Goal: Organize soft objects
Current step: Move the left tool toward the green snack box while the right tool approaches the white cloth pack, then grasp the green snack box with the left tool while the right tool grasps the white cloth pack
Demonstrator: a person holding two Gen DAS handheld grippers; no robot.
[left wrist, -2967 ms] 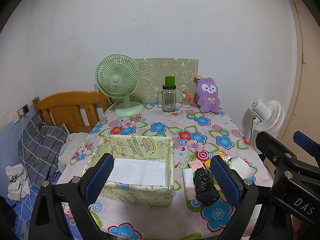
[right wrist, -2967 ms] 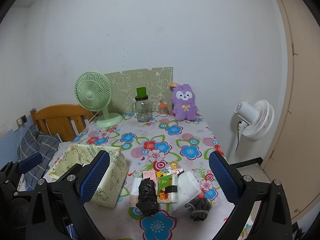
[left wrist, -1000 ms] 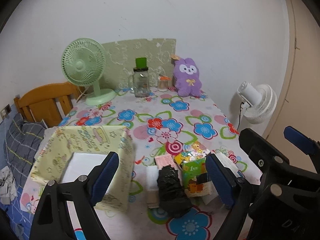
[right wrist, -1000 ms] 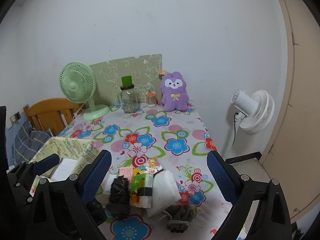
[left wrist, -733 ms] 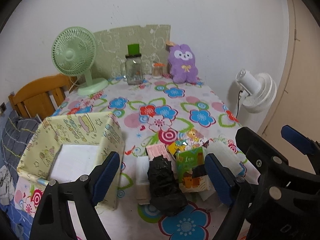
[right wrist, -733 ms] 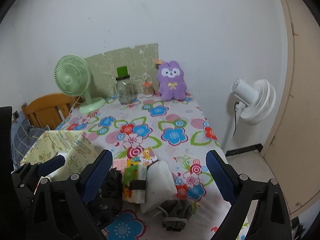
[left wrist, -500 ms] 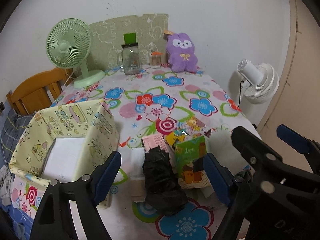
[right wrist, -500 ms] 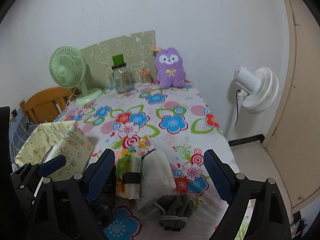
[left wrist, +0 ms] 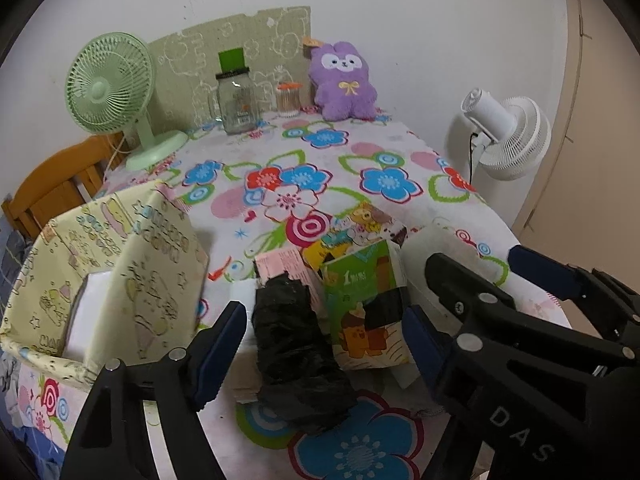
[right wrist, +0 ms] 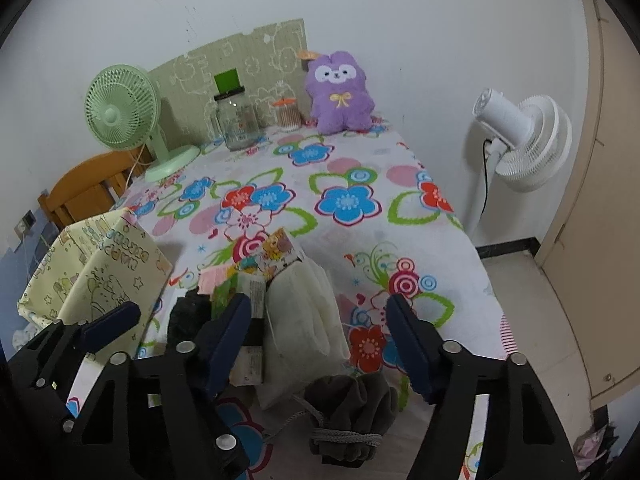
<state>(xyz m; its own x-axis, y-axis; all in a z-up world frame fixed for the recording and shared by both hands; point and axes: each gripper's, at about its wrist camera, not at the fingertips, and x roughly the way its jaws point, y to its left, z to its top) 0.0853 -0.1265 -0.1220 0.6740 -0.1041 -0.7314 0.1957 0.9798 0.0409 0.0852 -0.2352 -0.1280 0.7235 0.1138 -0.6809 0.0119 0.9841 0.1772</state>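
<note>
Both hand-held grippers moved closer over pile; left [left wrist: 324, 344], right [right wrist: 318, 332] wide apart, empty. "DAS" on right.

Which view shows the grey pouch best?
Right wrist: the grey pouch lies whole below the open right claw, drawstring visible. In the left wrist view the right claw's body hides it.

The tablecloth [left wrist: 360, 152] is white with big blue, red and pink flowers and green outlines. The fabric box [left wrist: 120, 264] is pale yellow with cartoon prints. A crumpled bag [left wrist: 296, 356] is black, the tissue pack [left wrist: 366, 304] green with orange cartoon figures, the pouch [right wrist: 304, 320] cream-white, the drawstring bag [right wrist: 352, 408] dark grey. The plush toy [left wrist: 344, 80] is purple with a yellow bow, the desk fan [left wrist: 112, 88] mint green, the standing fan [left wrist: 508, 132] white. Both grippers' finger pads [right wrist: 408, 340] are dark blue on black frames.
</note>
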